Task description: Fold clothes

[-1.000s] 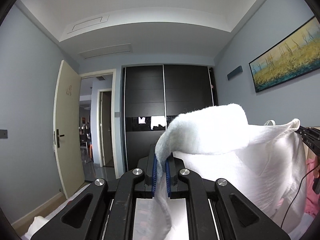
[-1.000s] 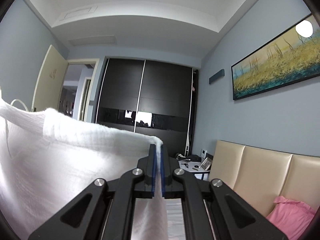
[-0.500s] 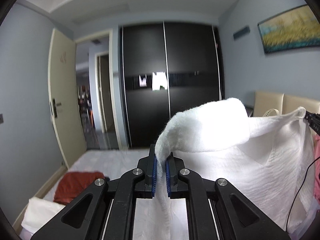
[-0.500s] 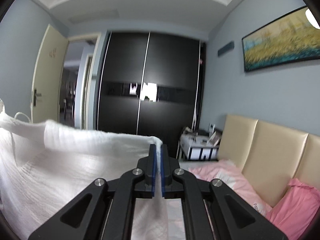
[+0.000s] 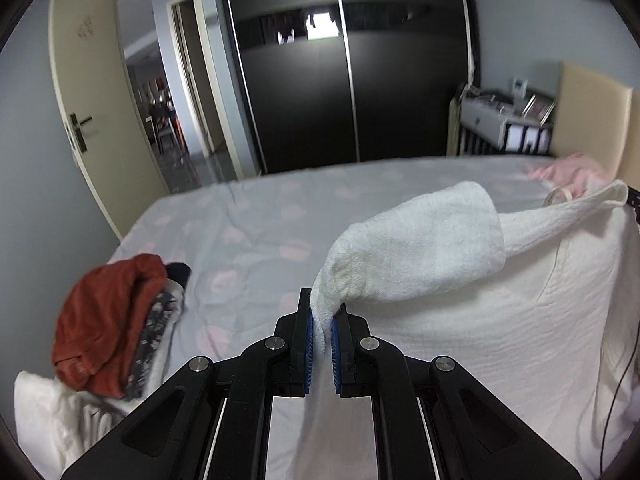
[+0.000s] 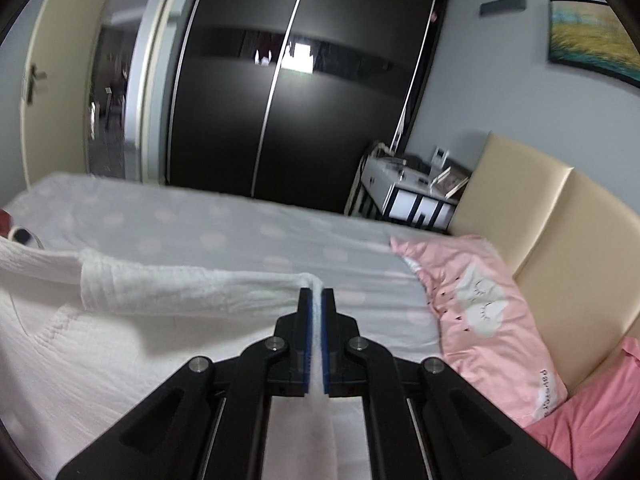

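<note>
Left gripper (image 5: 321,322) is clamping a bunched corner of the white garment (image 5: 500,320); blue pads are nearly together w/ fabric pinched between them. Right gripper (image 6: 316,306) is gripping the opposite corner of the same garment (image 6: 120,320), pads pressed on a thin fold of cloth. Both tools are pointing downward over the bed (image 5: 260,220). The garment is hanging stretched between the two grippers, approx. above the bed's near edge, towards the headboard (image 6: 560,240) end; from these views it is not possible to tell whether its lower hem is touching the sheet. A sleeve (image 5: 420,248) is drooping over the top edge next to the left gripper; in the right wrist view a sleeve (image 6: 180,288) is lying along the top edge beside the pads. A clothes pile (image 5: 112,312), rust-red item on top w/ dark patterned and white items under it, is sitting at the bed's foot-end near corner, well apart from the garment. Pink pillows (image 6: 480,312) are lying at the headboard end, near the right gripper. A dark wardrobe (image 5: 340,60) is standing beyond the bed's far edge, w/ an open door (image 5: 88,100) to its left and a nightstand (image 6: 408,188) between wardrobe and headboard.
</note>
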